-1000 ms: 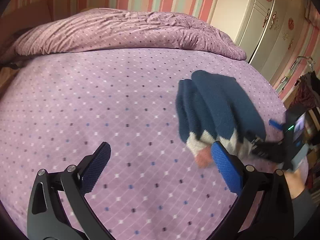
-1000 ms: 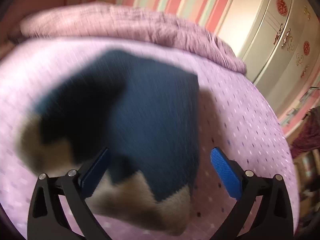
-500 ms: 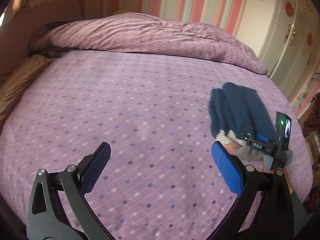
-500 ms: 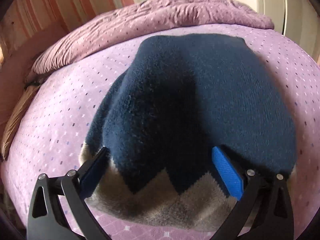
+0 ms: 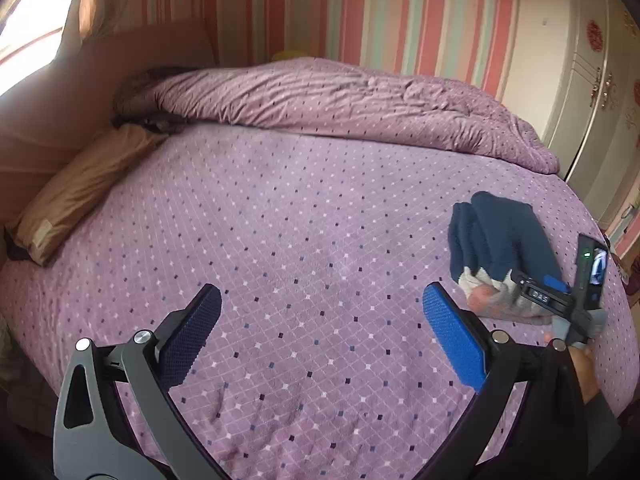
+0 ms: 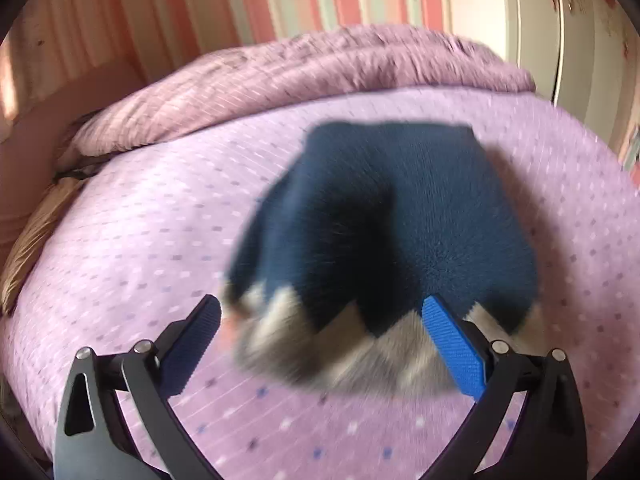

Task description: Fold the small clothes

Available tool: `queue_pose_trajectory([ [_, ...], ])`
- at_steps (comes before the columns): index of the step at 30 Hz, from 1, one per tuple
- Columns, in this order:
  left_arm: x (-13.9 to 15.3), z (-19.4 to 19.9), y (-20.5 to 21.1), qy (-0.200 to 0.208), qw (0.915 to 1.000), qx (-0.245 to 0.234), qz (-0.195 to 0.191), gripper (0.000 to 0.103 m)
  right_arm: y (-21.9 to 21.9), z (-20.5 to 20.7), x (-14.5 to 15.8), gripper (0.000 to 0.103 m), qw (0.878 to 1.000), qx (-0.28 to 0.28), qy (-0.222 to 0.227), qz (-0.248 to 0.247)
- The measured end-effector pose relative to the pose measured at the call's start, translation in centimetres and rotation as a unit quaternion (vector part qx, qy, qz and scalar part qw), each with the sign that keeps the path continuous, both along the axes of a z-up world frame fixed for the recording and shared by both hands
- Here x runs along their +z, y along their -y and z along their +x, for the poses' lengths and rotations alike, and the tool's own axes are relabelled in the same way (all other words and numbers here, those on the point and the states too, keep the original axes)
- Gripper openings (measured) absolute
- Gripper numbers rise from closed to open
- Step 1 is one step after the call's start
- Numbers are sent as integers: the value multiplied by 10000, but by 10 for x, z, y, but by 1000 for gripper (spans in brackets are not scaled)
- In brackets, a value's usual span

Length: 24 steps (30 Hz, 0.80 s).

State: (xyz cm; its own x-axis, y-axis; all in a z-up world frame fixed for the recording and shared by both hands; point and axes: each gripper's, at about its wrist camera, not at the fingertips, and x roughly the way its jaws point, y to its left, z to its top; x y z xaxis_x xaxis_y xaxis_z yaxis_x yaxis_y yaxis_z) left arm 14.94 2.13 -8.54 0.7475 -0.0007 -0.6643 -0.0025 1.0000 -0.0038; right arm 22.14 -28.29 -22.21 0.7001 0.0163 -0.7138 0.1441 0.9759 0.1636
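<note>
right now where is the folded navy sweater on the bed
The navy sweater lies on the purple bedsheet near its right edge in the left wrist view, directly ahead of the open right gripper, with the rumpled duvet beyond it.

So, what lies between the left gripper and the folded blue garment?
Only bare purple bedsheet, seen in the left wrist view, between left gripper and garment.

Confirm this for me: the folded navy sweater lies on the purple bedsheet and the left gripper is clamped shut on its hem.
Not quite. The left gripper is open, holding nothing, over bare bedsheet, as the left wrist view shows. The folded navy sweater does lie on the bedsheet.
</note>
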Motion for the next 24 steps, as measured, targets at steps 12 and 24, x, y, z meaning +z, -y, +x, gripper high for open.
queue_pose_trajectory([
  [12,9,-65,21,116,9994,-216,227,100,-63,-145,118,101,9957,93,687,-609],
  [24,18,-110,23,48,9999,-151,12,100,-48,-236,167,101,9920,-464,926,-724],
])
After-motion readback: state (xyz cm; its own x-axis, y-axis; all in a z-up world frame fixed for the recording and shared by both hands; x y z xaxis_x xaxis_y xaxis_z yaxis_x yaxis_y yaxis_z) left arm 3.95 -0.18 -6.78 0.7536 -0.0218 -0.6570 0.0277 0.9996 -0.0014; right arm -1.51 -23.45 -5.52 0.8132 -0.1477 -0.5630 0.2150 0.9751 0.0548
